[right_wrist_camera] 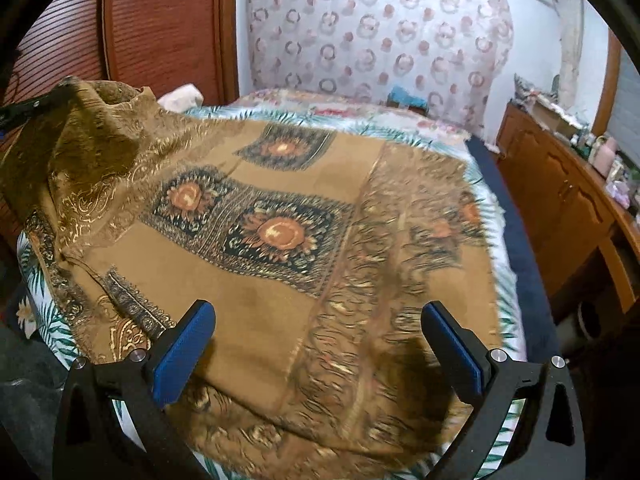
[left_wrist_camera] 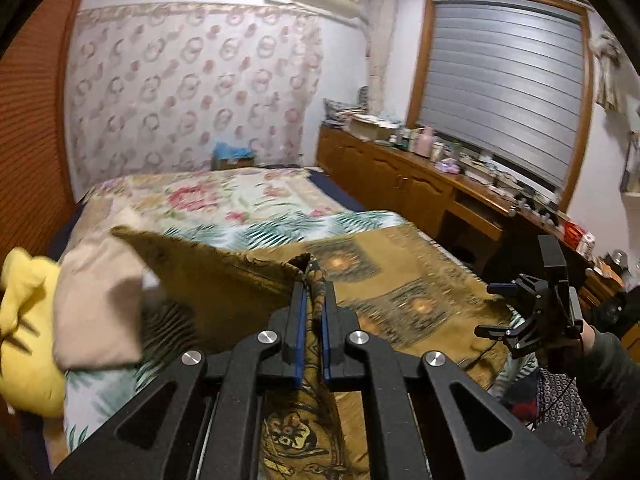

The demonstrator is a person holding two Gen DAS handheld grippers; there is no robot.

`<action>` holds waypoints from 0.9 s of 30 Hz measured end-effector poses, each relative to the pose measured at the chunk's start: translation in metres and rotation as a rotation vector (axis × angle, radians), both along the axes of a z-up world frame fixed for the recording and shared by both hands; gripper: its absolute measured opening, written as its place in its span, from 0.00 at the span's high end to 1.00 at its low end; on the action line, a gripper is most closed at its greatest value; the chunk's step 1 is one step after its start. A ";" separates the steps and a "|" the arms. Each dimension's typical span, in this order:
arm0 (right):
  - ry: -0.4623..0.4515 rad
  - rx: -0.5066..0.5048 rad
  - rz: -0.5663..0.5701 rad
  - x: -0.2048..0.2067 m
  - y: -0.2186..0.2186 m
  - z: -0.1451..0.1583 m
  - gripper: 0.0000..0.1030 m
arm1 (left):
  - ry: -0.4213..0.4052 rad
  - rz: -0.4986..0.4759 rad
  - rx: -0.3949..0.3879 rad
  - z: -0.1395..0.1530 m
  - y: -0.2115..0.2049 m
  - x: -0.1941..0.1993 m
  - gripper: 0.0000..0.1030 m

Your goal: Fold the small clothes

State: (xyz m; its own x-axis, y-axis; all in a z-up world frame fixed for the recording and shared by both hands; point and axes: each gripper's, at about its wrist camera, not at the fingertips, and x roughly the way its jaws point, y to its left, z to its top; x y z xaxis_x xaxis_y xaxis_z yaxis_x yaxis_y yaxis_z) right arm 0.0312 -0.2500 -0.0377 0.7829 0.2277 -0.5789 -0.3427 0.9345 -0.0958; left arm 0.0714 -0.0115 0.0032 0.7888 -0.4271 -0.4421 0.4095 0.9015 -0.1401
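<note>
Cloth point(right_wrist_camera: 280, 288), judged light and limp, is pinched between left gripper point(left_wrist_camera: 314, 280) jaws; right gripper point(right_wrist_camera: 320, 344) jaws gape above its free hem, best taken there.

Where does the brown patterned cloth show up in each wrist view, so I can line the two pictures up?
Left wrist: the brown patterned cloth spreads over the bed at center right, one corner pinched in the left gripper at bottom center.
Right wrist: the cloth fills the middle, beyond the open right gripper; its raised corner is upper left.
Shared landmark: the ring-patterned curtain behind the bed.
</note>
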 end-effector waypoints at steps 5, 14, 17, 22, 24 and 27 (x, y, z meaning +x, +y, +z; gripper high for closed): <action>-0.045 0.004 -0.039 -0.017 -0.011 0.011 0.01 | -0.025 -0.081 0.014 0.019 -0.034 0.012 0.94; -0.096 0.049 -0.075 -0.036 -0.033 0.024 0.01 | -0.049 -0.216 0.041 0.045 -0.093 0.023 0.94; -0.117 0.051 -0.091 -0.043 -0.039 0.030 0.01 | -0.053 -0.242 0.050 0.049 -0.108 0.024 0.94; -0.115 0.077 -0.099 -0.048 -0.047 0.032 0.01 | 0.010 -0.275 0.067 0.036 -0.126 0.035 0.86; -0.108 0.094 -0.098 -0.048 -0.048 0.030 0.01 | 0.020 -0.278 0.066 0.031 -0.128 0.036 0.62; -0.102 0.109 -0.093 -0.044 -0.050 0.029 0.01 | 0.020 -0.257 0.066 0.024 -0.122 0.034 0.49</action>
